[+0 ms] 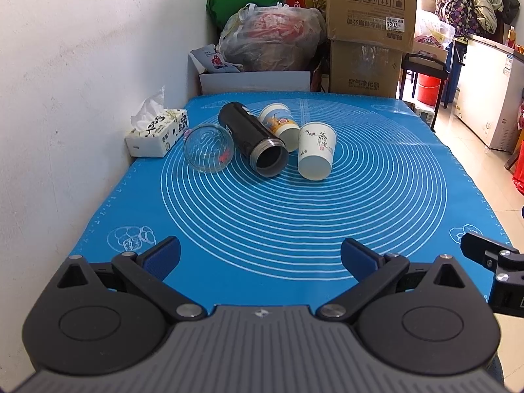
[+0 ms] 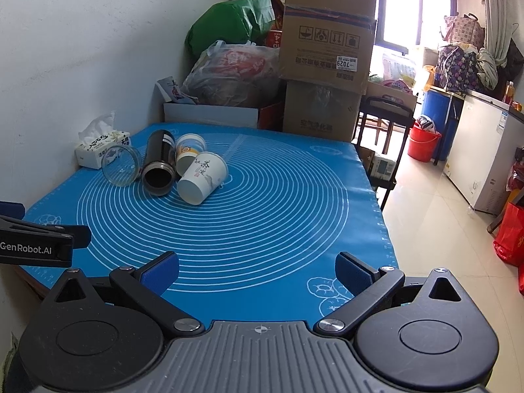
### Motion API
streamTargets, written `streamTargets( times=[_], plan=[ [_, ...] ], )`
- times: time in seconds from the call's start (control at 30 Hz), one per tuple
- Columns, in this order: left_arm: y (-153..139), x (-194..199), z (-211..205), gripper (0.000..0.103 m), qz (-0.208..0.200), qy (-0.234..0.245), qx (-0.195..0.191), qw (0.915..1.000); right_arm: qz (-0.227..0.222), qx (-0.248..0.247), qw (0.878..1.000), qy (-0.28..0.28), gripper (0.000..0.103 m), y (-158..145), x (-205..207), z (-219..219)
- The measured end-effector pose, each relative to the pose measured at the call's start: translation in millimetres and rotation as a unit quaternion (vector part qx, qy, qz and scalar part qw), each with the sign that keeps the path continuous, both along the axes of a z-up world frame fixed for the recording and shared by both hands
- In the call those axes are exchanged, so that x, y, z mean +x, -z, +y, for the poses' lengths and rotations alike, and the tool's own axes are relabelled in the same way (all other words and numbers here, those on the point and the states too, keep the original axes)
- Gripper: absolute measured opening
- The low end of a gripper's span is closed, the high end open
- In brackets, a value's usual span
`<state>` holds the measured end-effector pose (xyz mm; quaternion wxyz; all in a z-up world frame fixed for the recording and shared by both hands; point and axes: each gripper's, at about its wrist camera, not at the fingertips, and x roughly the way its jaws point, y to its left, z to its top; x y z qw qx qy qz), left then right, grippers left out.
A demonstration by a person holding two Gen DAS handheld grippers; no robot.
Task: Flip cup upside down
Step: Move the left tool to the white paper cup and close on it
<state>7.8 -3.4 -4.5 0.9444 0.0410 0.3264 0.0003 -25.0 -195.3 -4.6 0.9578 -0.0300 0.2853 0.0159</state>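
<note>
Paper cup (image 1: 316,150) beside the black flask (image 1: 252,142) crushes easily; with both grippers' fingers (image 1: 163,255) spread, you pinch its mid-wall gently.

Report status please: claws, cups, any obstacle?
Left claw and right claw open, empty. Glass cup, black flask, two paper cups lie sideways, bunched together. Path clear.
</note>
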Motion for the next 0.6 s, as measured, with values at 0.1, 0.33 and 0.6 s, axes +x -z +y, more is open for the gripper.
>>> streamTargets(
  times=[0.1, 0.33, 0.6],
  plan=[
    [-3.1, 6.8, 0.3, 0.102, 0.001, 0.001, -0.011, 0.9999, -0.002, 0.003, 1.0, 0.003, 0.103, 0.4, 6.6, -2.6],
    [-12.1, 40.0, -11.0, 0.102, -0.02, 0.006, 0.003, 0.9998, -0.015, 0.006, 1.0, 0.014, 0.103, -2.4, 30.6, -11.5],
    [-6.8, 101.4, -29.9, 0.102, -0.026, 0.006, -0.004, 0.9996, -0.019, 0.007, 0.999, 0.032, 0.103, -0.3, 73.0, -30.3]
  ],
)
